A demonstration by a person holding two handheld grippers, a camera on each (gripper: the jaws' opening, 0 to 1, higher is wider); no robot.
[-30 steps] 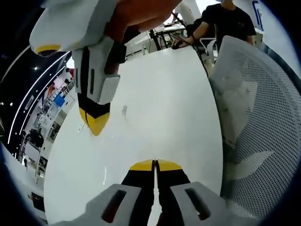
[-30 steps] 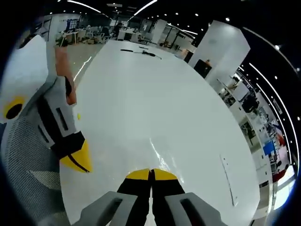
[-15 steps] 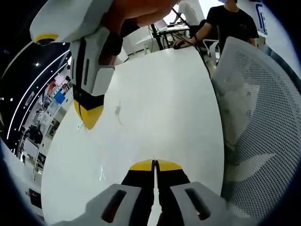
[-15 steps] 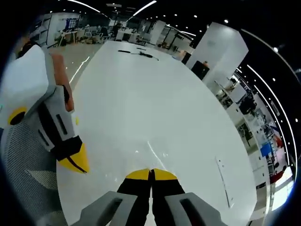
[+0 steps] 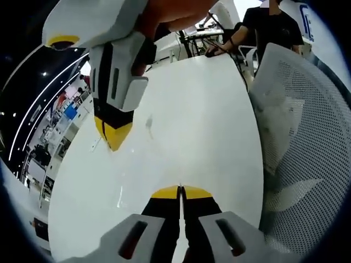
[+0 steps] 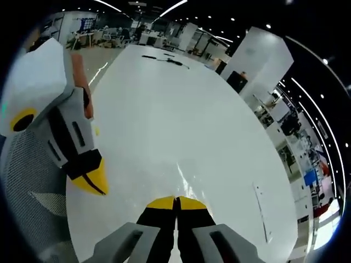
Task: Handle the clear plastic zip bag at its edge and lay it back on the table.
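open-plan office or lab | long white table (image 6: 181,109); mesh chair (image 5: 307,137); ceiling strip lights (image 6: 175,6); distant desks (image 6: 90,39); person at workstation (image 5: 269,24)

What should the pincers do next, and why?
Probably open the right gripper and ease toward the shiny crease of the clear bag just ahead: its jaws are shut, and the bag seems to lie flat on the white table.

Tongs (image 5: 180,193) yellow-tipped, black; table (image 5: 203,109) white; chair (image 5: 307,137) white mesh, probably.
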